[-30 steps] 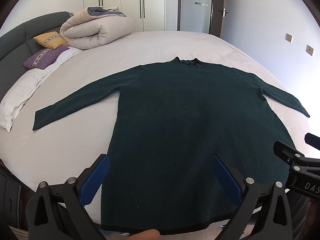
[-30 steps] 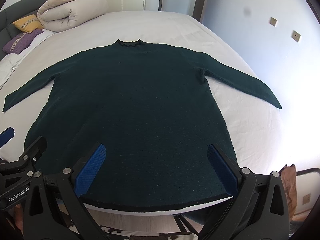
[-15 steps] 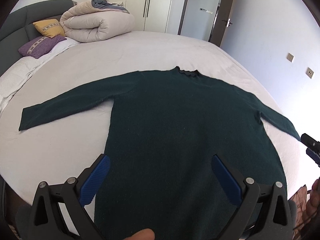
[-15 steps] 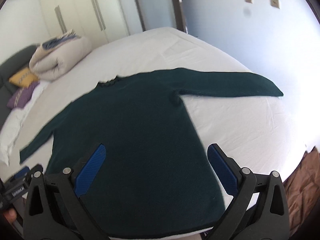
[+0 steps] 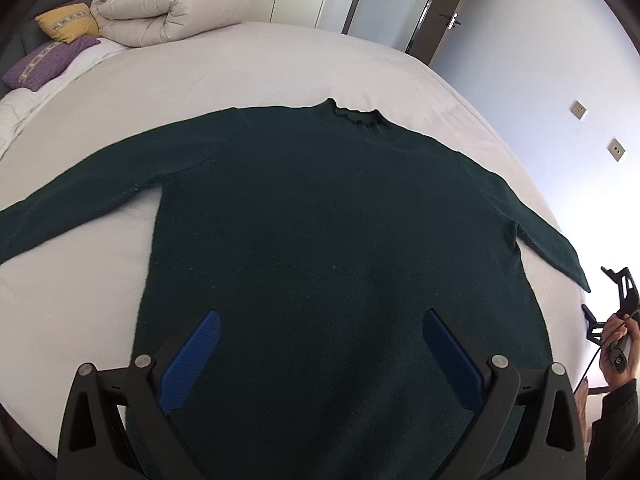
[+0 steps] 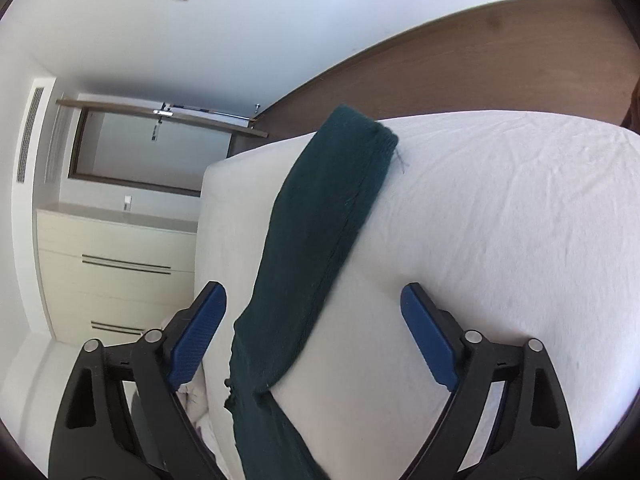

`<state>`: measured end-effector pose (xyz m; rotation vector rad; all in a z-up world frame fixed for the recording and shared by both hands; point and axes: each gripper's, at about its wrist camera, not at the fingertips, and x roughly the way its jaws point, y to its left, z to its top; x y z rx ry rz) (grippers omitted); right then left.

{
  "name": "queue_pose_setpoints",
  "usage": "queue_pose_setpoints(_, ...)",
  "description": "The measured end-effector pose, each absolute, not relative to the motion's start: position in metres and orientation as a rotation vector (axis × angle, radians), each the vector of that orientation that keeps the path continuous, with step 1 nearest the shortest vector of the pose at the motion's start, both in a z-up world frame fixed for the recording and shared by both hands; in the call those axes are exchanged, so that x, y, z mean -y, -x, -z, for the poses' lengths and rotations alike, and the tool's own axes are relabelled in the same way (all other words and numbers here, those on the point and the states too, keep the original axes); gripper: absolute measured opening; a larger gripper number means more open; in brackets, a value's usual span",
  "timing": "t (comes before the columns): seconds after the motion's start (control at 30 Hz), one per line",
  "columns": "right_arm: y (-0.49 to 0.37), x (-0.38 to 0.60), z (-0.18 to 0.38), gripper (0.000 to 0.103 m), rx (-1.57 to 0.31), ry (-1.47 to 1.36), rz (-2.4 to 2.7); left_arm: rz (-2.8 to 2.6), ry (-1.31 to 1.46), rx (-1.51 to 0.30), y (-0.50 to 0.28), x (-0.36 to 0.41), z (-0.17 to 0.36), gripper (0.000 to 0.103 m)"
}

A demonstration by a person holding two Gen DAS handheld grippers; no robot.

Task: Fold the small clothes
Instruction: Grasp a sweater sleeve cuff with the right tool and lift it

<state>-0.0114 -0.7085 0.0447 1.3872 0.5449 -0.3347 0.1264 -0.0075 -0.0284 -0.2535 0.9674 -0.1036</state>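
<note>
A dark green long-sleeved sweater (image 5: 340, 240) lies flat on the white bed (image 5: 280, 64), both sleeves spread out and the collar at the far side. My left gripper (image 5: 320, 316) hovers open over the sweater's lower body, with nothing between its fingers. My right gripper (image 6: 314, 292) is rolled onto its side at the right sleeve (image 6: 320, 220), short of the cuff (image 6: 372, 132). Its jaws are closing with the sleeve between them, and the blue pads stand clear of the cloth. In the left wrist view the right gripper (image 5: 616, 304) shows at the bed's right edge, held by a hand (image 5: 616, 344).
A rolled duvet (image 5: 168, 12), a yellow pillow (image 5: 68, 26) and a purple pillow (image 5: 48, 62) lie at the head of the bed. Cream wardrobes (image 6: 112, 260) and a door (image 5: 440, 12) stand beyond. Wooden floor (image 6: 480, 64) runs past the bed's right edge.
My right gripper swung from the sweater's hem out to the right sleeve and rolled onto its side; its jaws narrowed. My left gripper drifted further over the sweater's body.
</note>
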Motion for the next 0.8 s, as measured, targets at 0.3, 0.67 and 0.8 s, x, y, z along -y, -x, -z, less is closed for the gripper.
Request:
queue_pose_setpoints(0.3,-0.029,0.774,-0.039,0.074,-0.52,-1.446,0.332,0.199,0.337,-0.965,-0.149,0.02,0.035,0.103)
queue_pose_setpoints(0.67,-0.046,0.802,-0.005,0.023,-0.461,-1.481,0.335,0.245,0.385,-0.967,-0.164,0.021,0.044,0.102)
queue_pose_setpoints(0.8,-0.056,0.794,0.0,0.008,-0.501,-1.385,0.38,0.247,0.392,-0.962,-0.171,0.019,0.044,0.102)
